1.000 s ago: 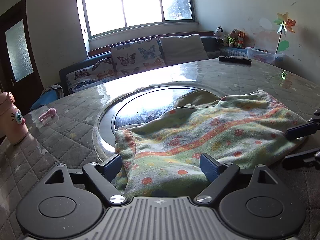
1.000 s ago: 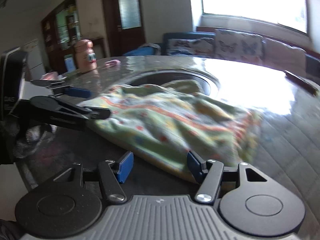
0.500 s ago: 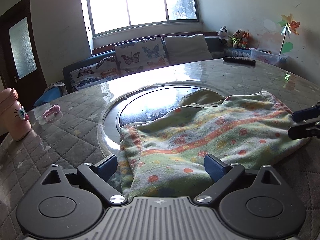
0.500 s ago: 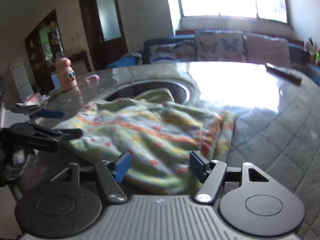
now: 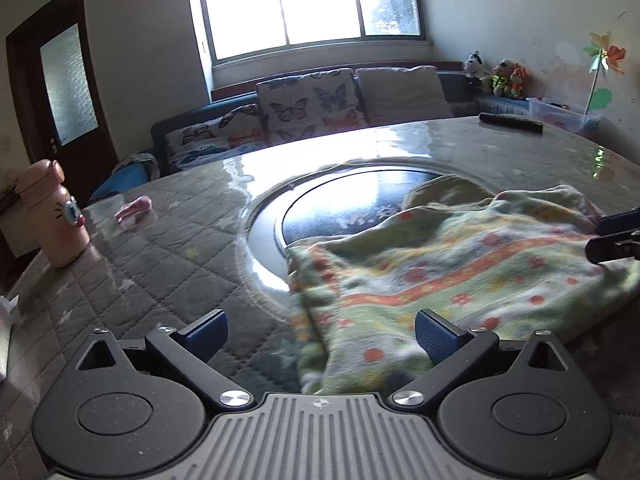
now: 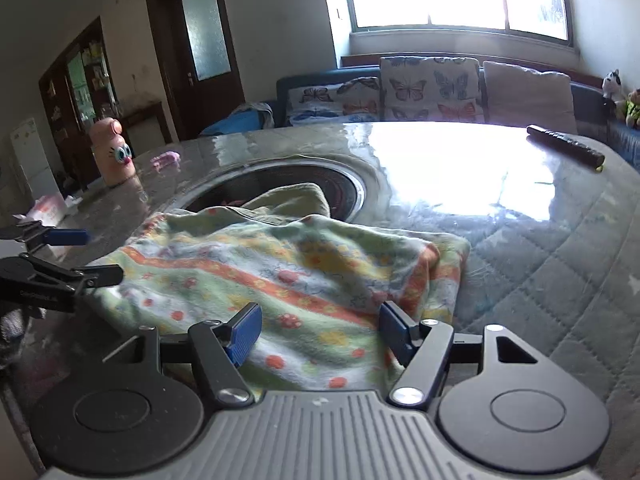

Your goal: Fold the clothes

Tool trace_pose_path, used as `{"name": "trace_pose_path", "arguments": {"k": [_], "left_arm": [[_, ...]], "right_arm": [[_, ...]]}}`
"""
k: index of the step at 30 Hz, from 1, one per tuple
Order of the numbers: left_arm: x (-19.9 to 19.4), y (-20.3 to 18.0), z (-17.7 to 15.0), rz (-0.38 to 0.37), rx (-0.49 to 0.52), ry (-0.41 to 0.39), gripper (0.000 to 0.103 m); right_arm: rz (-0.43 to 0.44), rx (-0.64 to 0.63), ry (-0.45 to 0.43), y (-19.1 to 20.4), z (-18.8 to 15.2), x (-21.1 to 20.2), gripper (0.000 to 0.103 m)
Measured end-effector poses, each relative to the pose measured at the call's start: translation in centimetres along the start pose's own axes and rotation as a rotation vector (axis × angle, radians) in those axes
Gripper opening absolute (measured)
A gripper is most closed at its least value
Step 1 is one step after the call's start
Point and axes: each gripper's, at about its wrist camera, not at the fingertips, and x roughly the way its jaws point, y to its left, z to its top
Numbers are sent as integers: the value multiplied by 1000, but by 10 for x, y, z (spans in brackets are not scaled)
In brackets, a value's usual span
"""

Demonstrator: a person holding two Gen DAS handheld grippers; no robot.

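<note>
A folded green garment with orange stripes and red dots (image 5: 448,272) lies on the round table, partly over its dark centre disc; it also shows in the right wrist view (image 6: 280,268). My left gripper (image 5: 322,332) is open and empty, just above the garment's near left corner. My right gripper (image 6: 320,330) is open and empty, with the garment's near edge between its blue pads. Each gripper's fingers show at the edge of the other's view: the right gripper (image 5: 616,236) and the left gripper (image 6: 76,256).
A quilted grey cover (image 5: 152,248) lies over the table. A pink bottle (image 5: 54,216) and a small pink object (image 5: 134,208) stand at the left. A dark remote (image 5: 510,122) lies at the far right. A sofa with butterfly cushions (image 5: 308,108) stands behind.
Both grippers have shifted along the garment's near edge: the left to the left so its left finger stands off the cloth, the right over the cloth. The garment has not moved.
</note>
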Motion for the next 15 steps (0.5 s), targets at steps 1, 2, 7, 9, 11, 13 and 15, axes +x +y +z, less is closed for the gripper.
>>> {"name": "trace_pose_path", "arguments": {"k": [1,2,7,9,11,13,15], "left_arm": [[1,1,0,4,3,2,102],[2,2,1,7,7,3,102],[11,4,10,33,25,13,103],[16,6,16,43,22,21,103],[23,8,23,55,22,25,103],[31,10,30,68,22,29,103],[39,12,37,79,20,35,103]], "right_arm": [[-3,-3,-1,0,1,0,67],[-5,-3,-8,-1,4,-1,67],[-12,2,-32,-7,21,8,74],[-13,12,-16,-10,24,18,76],[-14,22,1,-13,26,28,77],[-14,20,12,-14,25,34,78],[-12,19,14,-14,25,37,83]]}}
